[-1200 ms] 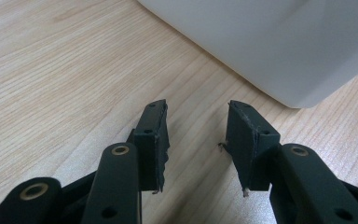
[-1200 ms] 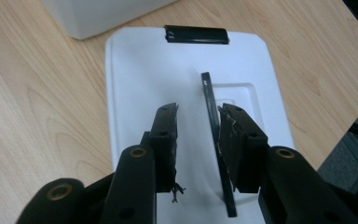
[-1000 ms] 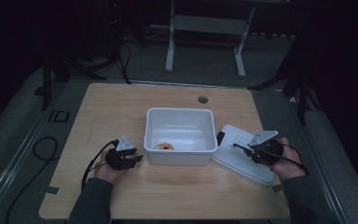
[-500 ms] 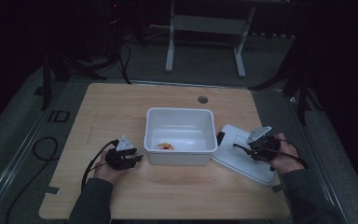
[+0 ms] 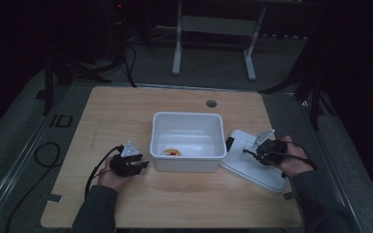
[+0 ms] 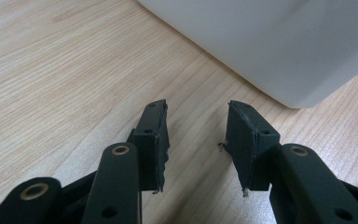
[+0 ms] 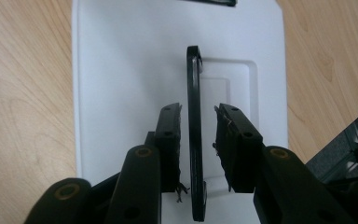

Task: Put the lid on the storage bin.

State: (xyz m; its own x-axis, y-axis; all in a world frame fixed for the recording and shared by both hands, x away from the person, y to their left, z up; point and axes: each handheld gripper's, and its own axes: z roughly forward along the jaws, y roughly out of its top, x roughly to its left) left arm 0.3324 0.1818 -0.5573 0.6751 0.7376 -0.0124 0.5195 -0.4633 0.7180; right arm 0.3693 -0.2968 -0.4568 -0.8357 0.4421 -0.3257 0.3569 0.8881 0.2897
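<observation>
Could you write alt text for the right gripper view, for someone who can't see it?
Two black gripper jaws stand slightly open on either side of a thin black handle that rises upright from a flat white lid; the left pad looks nearly against it, the right one apart. The lid lies on a light wooden table.

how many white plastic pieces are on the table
2: a white tub at the table's middle, and its flat lid lying just right of it, under the right gripper.
</observation>
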